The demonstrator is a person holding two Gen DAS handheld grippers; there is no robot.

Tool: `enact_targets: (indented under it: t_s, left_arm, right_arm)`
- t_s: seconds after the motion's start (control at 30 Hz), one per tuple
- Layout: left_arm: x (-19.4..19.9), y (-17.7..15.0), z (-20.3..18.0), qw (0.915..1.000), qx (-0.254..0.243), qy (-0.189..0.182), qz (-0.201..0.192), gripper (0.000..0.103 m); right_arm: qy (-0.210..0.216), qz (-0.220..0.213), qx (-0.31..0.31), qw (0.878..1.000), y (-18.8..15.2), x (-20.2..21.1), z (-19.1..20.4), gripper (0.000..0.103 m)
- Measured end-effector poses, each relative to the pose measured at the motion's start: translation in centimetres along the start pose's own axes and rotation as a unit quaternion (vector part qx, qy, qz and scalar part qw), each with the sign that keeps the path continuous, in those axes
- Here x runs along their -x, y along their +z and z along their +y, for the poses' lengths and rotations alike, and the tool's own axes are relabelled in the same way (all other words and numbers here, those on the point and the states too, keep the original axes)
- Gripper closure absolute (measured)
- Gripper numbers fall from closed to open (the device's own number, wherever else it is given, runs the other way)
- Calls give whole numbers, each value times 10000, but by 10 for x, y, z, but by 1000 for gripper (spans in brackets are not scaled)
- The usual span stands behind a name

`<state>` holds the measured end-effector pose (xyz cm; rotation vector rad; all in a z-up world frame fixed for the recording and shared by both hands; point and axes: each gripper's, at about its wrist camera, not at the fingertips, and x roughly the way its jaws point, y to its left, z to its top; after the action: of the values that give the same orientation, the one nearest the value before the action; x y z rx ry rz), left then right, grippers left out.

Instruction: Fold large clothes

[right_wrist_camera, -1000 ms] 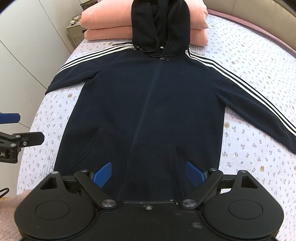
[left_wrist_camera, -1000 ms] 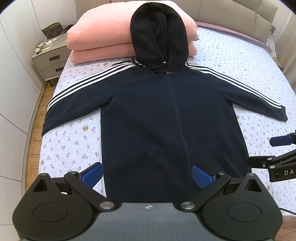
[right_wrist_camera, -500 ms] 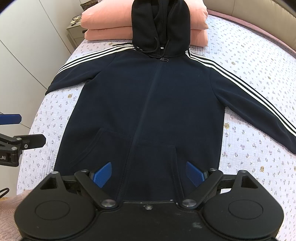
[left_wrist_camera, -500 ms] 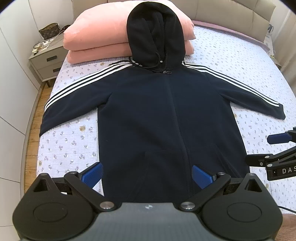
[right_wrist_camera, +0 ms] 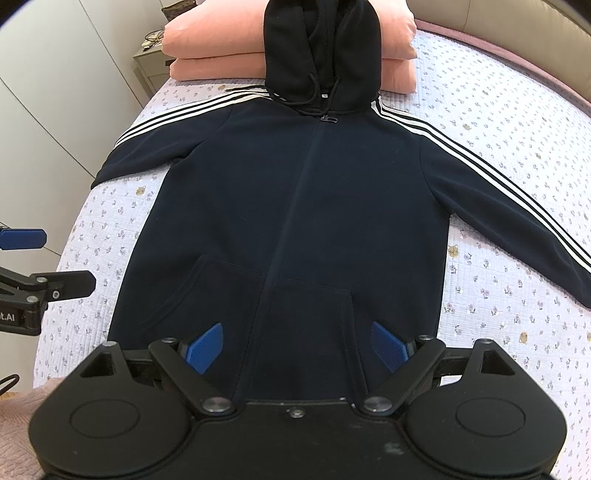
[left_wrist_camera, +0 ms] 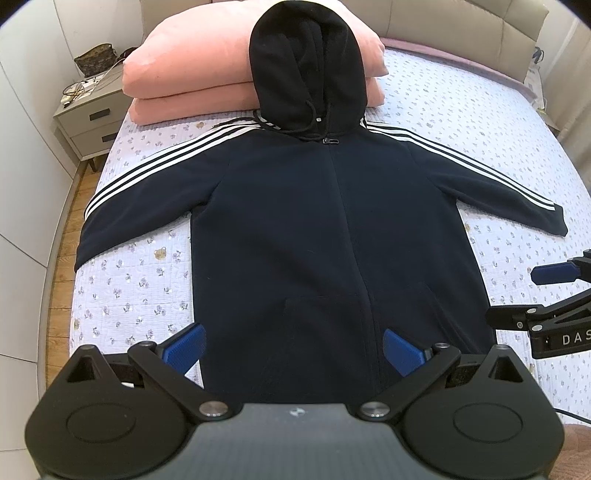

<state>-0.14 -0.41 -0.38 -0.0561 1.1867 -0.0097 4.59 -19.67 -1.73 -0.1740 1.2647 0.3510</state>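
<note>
A dark navy zip hoodie (left_wrist_camera: 314, 229) (right_wrist_camera: 295, 206) with white sleeve stripes lies flat, front up, on the bed, both sleeves spread wide. Its black hood (left_wrist_camera: 306, 70) (right_wrist_camera: 321, 51) rests up against the pink pillows. My left gripper (left_wrist_camera: 293, 345) hovers open above the hem, left of the zip, blue pads wide apart and empty. My right gripper (right_wrist_camera: 295, 345) hangs open over the hem near the front pocket, nothing between its pads. Each gripper shows at the edge of the other's view: right gripper (left_wrist_camera: 550, 295), left gripper (right_wrist_camera: 26, 266).
Two stacked pink pillows (left_wrist_camera: 192, 81) lie at the head of the bed, before a beige padded headboard (left_wrist_camera: 461, 26). The quilt (left_wrist_camera: 125, 280) is lilac with small flowers. A grey bedside cabinet (left_wrist_camera: 88, 118) stands at the left, with white wardrobe panels (right_wrist_camera: 48, 92) and wooden floor beside the bed.
Both views have shifted slightly; the hoodie sits a little lower and closer in the left wrist view. Both grippers stay open and the hoodie has not moved.
</note>
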Motion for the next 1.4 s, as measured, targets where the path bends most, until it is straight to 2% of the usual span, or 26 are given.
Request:
enact_targets:
  t_s: [0.73,0.97,1.07,1.23,1.33,1.4]
  left_arm:
    - [-3,0,1,10000,30,-54,37,0]
    - [-10,1,8,9996,196,-210,70,0]
    - [-20,2,17,9990,370,-247,33,0]
    - [-48,3,54,9938,933,-607,84,2]
    - [-66,5,84,9909,1247,-506,65,5]
    - [-78,9,105,9885,1459,-403,18,6]
  right_arm:
    - [6,-2,5,10000,1,0,0,1]
    - [50,14,63,10000,2,0,1,1]
    - [134,47,118,9998,6,-4,4,1]
    - [238,39,218,9995,30,-16,10,1]
    - [65,12,476,9988,55,-34,23,1]
    - [111,38,656,9978,73,-51,32,1]
